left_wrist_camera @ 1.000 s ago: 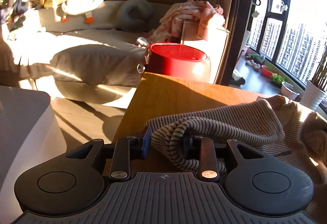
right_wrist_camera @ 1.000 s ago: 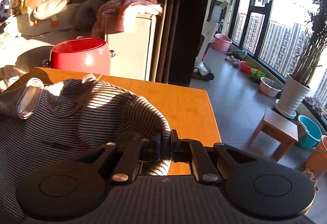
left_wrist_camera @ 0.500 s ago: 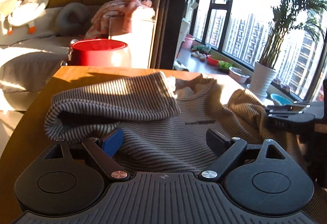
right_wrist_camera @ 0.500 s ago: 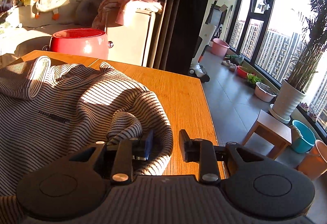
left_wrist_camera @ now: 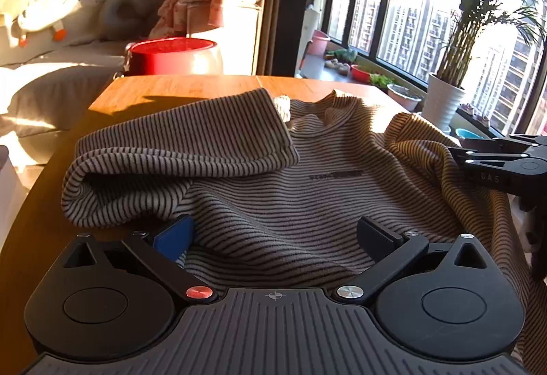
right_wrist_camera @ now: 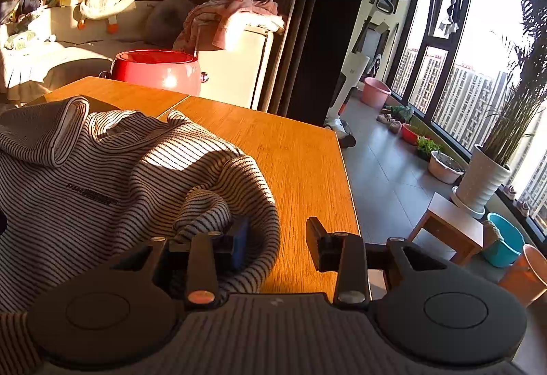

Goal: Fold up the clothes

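Observation:
A brown-and-white striped sweater (left_wrist_camera: 307,190) (right_wrist_camera: 102,170) lies front up on the wooden table (left_wrist_camera: 171,91) (right_wrist_camera: 290,152). Its left sleeve (left_wrist_camera: 191,142) is folded across the chest. My left gripper (left_wrist_camera: 275,233) hovers over the hem, its jaws opening wide, with cloth below them but nothing pinched. The right sleeve (right_wrist_camera: 239,183) lies bunched on the sweater's right side. My right gripper (right_wrist_camera: 277,235) has its jaws opening. A loop of that sleeve rests against its blue left pad (right_wrist_camera: 239,235), and the other finger stands apart over bare wood. The right gripper (left_wrist_camera: 458,151) also shows at the left wrist view's right edge.
A red tub (left_wrist_camera: 171,55) (right_wrist_camera: 157,67) stands just behind the table. Beyond it are a sofa (left_wrist_camera: 51,74) with a plush goose (right_wrist_camera: 109,2) and a white cabinet (right_wrist_camera: 232,67) draped with pink cloth. Right of the table edge the floor holds a small stool (right_wrist_camera: 448,224), buckets and a potted plant (right_wrist_camera: 482,180).
Both grippers were shut on the sleeves and have let go. The sleeves now lie on the sweater. The left view has swung right, from the table's edge to over the garment.

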`<state>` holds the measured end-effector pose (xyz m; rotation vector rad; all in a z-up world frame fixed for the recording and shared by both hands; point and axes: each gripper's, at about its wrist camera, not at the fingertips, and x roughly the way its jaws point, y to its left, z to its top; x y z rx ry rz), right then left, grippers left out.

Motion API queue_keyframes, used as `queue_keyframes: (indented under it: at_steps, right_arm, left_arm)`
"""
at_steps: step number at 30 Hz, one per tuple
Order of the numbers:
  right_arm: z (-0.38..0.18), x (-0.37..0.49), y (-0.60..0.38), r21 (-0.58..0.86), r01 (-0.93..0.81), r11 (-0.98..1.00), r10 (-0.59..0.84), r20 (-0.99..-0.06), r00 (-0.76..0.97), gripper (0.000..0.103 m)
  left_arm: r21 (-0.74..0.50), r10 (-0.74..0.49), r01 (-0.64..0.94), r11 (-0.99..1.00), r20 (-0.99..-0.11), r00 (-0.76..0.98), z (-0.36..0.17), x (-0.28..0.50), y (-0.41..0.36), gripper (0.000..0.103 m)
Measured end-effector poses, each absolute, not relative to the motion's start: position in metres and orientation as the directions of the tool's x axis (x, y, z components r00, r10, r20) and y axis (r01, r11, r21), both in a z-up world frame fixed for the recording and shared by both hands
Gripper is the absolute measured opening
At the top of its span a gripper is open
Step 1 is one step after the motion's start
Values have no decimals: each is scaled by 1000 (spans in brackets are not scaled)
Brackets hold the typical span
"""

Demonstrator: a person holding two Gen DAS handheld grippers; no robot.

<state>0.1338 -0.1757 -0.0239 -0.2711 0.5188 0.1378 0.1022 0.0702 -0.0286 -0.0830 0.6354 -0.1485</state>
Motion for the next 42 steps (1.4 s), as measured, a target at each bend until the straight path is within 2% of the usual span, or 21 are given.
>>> queue_keyframes:
  at_steps: [2,4,7,11,15,17,24,33,38,40,42]
  right_arm:
    - [-13,115,-177,-219,-226,949,92,-493,865,52]
    - [-4,94,-175,-204,-293,934,163,-486,858,58]
    - [8,58,-166,-162,-420,893,298,-489,820,57]
    - [-2,38,-145,-43,-558,829,448,-546,708,55]
    - [-28,54,-138,-55,-503,863,373,-603,705,55]
    - [-27,61,-147,-7,-482,876,384,-596,705,54]
    - [-29,64,-154,-20,-452,892,355,-589,726,54]
    - [-23,62,-173,29,-388,921,338,-551,762,51]
    - [-19,68,-189,-29,-299,954,235,-550,801,51]
    - [-28,74,-197,11,-280,960,233,-585,777,54]
    - [-28,75,-201,35,-274,961,243,-579,778,56]
  left_arm:
    - [-124,-163,110,986,-589,792,-29,104,70,103]
    - [-120,-162,113,986,-590,791,-29,105,69,103]
    - [-115,-161,115,987,-593,789,-30,106,68,103]
    - [-114,-161,115,987,-593,789,-31,104,68,103]
    - [-121,-162,112,986,-594,788,-30,100,69,103]
    - [-128,-164,108,986,-596,786,-31,99,71,103]
    - [-120,-162,111,987,-612,774,-31,95,74,103]
    - [-107,-86,19,994,-668,739,-29,105,96,103]
    - [-83,-72,24,996,-640,765,-22,101,92,103]
    - [-73,-77,41,997,-624,778,-18,100,87,103]
    - [-68,-83,53,996,-614,785,-15,100,83,103]
